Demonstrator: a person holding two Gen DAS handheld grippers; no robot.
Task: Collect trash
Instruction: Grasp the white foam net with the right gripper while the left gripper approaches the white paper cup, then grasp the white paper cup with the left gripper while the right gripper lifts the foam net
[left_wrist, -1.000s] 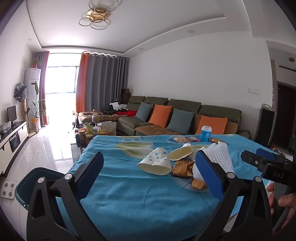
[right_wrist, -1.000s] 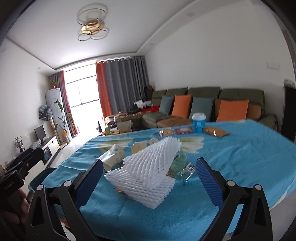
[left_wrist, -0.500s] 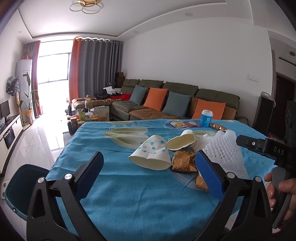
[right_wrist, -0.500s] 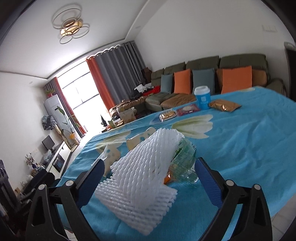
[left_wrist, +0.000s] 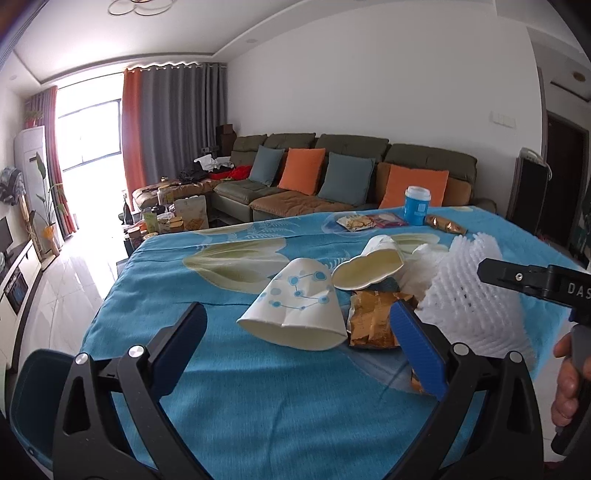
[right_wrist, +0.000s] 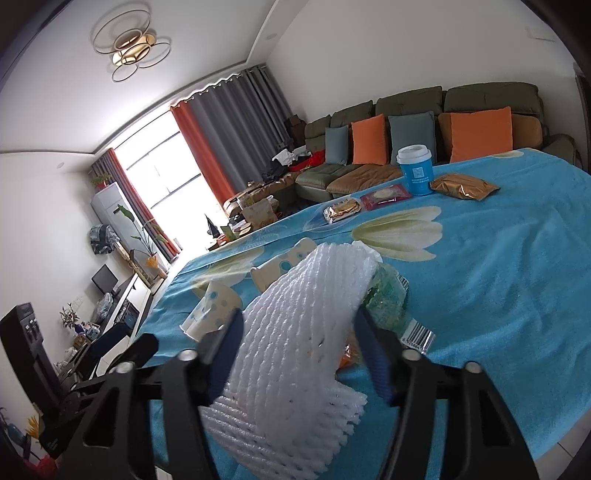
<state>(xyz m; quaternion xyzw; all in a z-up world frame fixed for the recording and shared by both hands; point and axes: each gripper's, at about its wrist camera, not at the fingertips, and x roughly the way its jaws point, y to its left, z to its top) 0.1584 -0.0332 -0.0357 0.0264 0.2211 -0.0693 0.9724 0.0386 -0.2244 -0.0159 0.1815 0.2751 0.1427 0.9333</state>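
Trash lies on a table with a blue cloth (left_wrist: 258, 398). A crushed white paper cup with blue dots (left_wrist: 295, 310) lies on its side just beyond my open, empty left gripper (left_wrist: 295, 350). Beside it are a second flattened cup (left_wrist: 369, 267) and a gold snack wrapper (left_wrist: 373, 317). My right gripper (right_wrist: 299, 354) is shut on a white foam net sleeve (right_wrist: 295, 343), which also shows in the left wrist view (left_wrist: 476, 302). A clear green wrapper (right_wrist: 388, 299) lies behind the foam.
A dark teal bin (left_wrist: 29, 402) stands on the floor at the table's near left corner. At the far end of the table are a blue lidded cup (right_wrist: 415, 170), a gold packet (right_wrist: 461, 186) and snack packs (right_wrist: 343, 210). A sofa (left_wrist: 351, 173) is behind.
My right gripper has moved forward and closed its jaws on the foam net. My left gripper has come closer to the crushed cup and stayed open.
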